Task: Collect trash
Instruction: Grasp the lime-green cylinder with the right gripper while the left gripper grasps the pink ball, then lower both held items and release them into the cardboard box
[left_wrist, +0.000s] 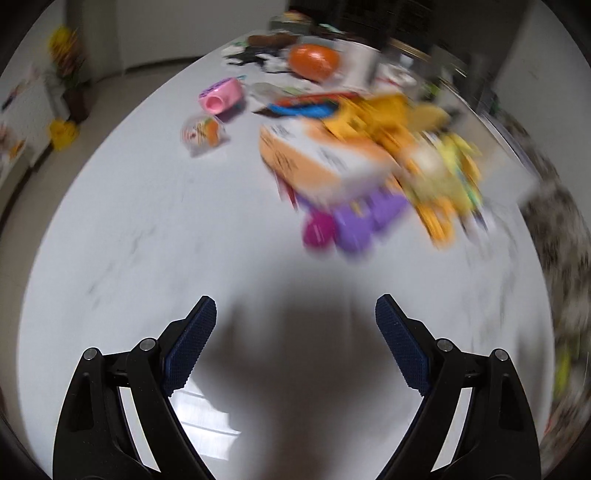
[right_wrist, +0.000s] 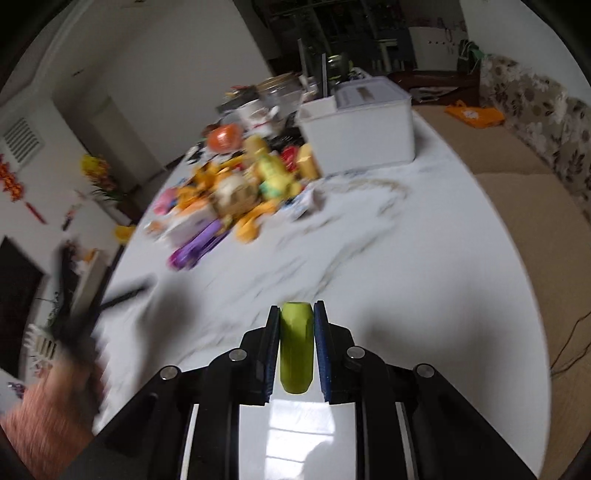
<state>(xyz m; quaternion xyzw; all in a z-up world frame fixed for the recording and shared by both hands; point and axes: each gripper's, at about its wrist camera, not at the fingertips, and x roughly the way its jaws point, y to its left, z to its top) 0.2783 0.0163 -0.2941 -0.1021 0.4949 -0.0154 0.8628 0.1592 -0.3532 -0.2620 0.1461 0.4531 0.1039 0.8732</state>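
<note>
White bench (right_wrist: 424, 229) holds a big trash pile (right_wrist: 229, 192) far off. Right hand-held gripper (right_wrist: 297, 347) squeezes a green piece (right_wrist: 295, 350); left hand-held gripper (left_wrist: 295, 321) gapes wide, holding nothing. Most trash waits.

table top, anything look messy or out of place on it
Yes: a jumbled heap of colourful packaging sprawls across the white table, pieces overlapping at odd angles beside the white bin. The right tongs grip a green piece.
</note>
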